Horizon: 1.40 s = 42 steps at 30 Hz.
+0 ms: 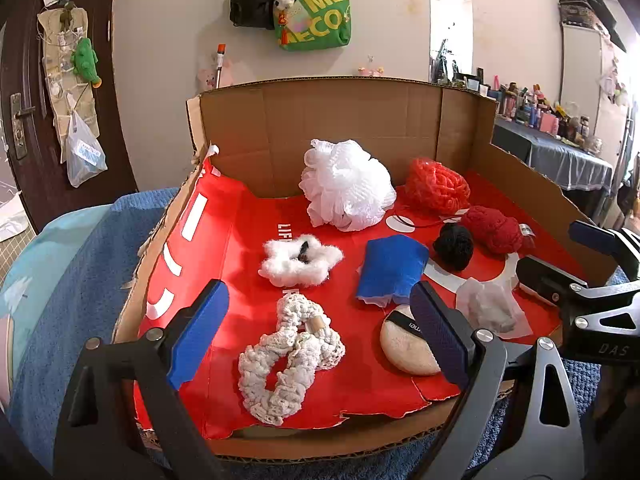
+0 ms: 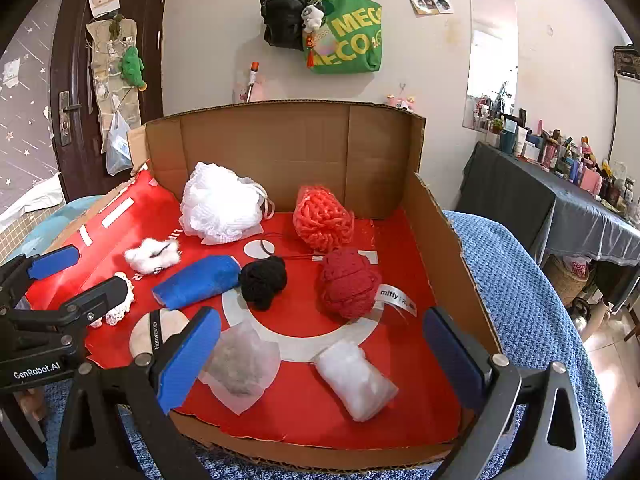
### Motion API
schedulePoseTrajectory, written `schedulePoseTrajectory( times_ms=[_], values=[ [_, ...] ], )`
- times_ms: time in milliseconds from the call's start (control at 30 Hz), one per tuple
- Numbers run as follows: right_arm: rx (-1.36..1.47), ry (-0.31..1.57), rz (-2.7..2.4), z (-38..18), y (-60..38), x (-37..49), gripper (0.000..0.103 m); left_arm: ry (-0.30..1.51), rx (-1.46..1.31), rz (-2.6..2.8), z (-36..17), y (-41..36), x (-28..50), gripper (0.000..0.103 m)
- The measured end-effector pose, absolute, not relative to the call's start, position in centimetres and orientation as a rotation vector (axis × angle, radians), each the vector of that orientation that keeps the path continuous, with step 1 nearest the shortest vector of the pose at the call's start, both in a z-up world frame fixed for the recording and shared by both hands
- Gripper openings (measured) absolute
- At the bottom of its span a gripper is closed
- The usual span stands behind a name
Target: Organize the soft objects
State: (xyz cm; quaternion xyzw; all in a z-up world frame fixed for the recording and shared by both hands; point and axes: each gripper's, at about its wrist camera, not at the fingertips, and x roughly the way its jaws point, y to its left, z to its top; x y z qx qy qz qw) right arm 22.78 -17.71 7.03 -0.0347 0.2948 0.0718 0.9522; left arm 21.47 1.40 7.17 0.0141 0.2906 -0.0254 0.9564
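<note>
A cardboard box (image 1: 320,120) lined with red paper holds several soft things. In the left wrist view my left gripper (image 1: 320,336) stands open over a cream crochet scrunchie (image 1: 292,360), with a round powder puff (image 1: 404,344) by its right finger. Farther back lie a white fluffy scrunchie (image 1: 300,260), a blue cloth (image 1: 392,272), a white mesh bath pouf (image 1: 344,184), orange yarn (image 1: 436,184), dark red yarn (image 1: 496,228) and black yarn (image 1: 454,246). My right gripper (image 2: 320,356) is open above a white mesh pouch (image 2: 242,364) and a clear bag of cotton (image 2: 354,376).
The box rests on a blue knitted blanket (image 2: 520,280). Its back wall (image 2: 280,152) and right wall (image 2: 452,260) stand upright; the left side is folded down. A dark-clothed table (image 2: 560,208) with bottles stands at the right. Bags (image 2: 344,36) hang on the wall behind.
</note>
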Motion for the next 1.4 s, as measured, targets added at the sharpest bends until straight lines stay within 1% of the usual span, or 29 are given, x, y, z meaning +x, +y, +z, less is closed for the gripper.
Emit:
schedulePoseTrajectory(
  times_ms=[1400],
  values=[
    [-0.072, 0.598, 0.147, 6.99, -17.8, 22.74, 0.103, 0.589, 0.025, -0.062, 7.02, 1.45, 21.47, 0.093]
  ],
)
